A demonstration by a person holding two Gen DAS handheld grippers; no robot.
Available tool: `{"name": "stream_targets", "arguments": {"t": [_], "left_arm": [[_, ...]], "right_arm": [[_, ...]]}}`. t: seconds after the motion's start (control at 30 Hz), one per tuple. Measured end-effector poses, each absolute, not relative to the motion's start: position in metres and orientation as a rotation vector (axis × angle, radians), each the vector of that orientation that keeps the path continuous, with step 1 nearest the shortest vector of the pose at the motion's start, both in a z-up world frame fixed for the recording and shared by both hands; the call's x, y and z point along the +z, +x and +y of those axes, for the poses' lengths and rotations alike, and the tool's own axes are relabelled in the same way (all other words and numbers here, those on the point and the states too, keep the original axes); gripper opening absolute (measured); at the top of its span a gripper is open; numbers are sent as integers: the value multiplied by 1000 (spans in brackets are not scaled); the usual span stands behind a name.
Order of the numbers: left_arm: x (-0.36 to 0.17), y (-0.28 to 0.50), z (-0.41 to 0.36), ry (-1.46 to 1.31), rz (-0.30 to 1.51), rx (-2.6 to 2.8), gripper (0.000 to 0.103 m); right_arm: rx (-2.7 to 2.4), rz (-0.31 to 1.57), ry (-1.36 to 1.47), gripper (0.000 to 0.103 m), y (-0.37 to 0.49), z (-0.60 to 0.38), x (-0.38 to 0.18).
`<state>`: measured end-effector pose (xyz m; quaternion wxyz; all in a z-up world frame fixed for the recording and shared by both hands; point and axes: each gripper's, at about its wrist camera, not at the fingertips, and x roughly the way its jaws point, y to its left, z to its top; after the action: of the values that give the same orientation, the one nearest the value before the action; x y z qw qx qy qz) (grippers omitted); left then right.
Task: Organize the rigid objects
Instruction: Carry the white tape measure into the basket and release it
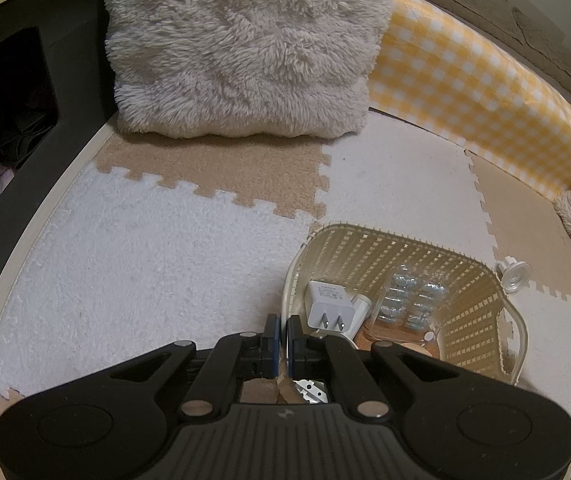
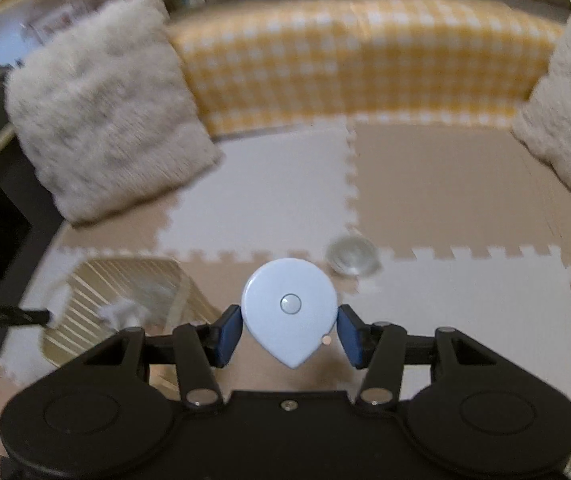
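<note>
A cream lattice basket (image 1: 481, 304) stands on the foam mat and holds a white plug adapter (image 1: 329, 306) and a clear blister pack (image 1: 409, 300). My left gripper (image 1: 282, 330) is shut and empty at the basket's near left rim. My right gripper (image 2: 290, 330) is shut on a pale blue teardrop-shaped tape measure (image 2: 290, 308) held above the mat. The basket also shows blurred in the right wrist view (image 2: 85, 280), to the left of my right gripper. A clear suction cup (image 1: 514, 274) lies just right of the basket; it also shows in the right wrist view (image 2: 351, 258).
Beige and white puzzle mat (image 1: 165, 248) covers the floor. A fluffy cushion (image 1: 241, 48) and a yellow checked bolster (image 1: 481, 92) stand at the back. A second fluffy cushion (image 2: 569, 108) is at the right. A dark cabinet (image 1: 9, 112) is at the left.
</note>
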<state>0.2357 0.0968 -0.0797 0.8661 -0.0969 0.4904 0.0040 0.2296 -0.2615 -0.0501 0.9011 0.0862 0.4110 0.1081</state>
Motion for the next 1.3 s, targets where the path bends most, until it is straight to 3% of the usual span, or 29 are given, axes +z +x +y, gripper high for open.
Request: {"name": "stream_targets", "arguments": {"t": [0.2, 0.73, 1.3], "left_arm": [[-79, 235, 98, -200, 1027, 9, 3], [-80, 235, 97, -206, 1027, 9, 3], [-80, 236, 97, -209, 1026, 8, 4]], "right_arm": [[365, 812, 174, 53, 228, -225, -31], [472, 1050, -196, 53, 252, -115, -75], [435, 1081, -340, 55, 262, -95, -90]]}}
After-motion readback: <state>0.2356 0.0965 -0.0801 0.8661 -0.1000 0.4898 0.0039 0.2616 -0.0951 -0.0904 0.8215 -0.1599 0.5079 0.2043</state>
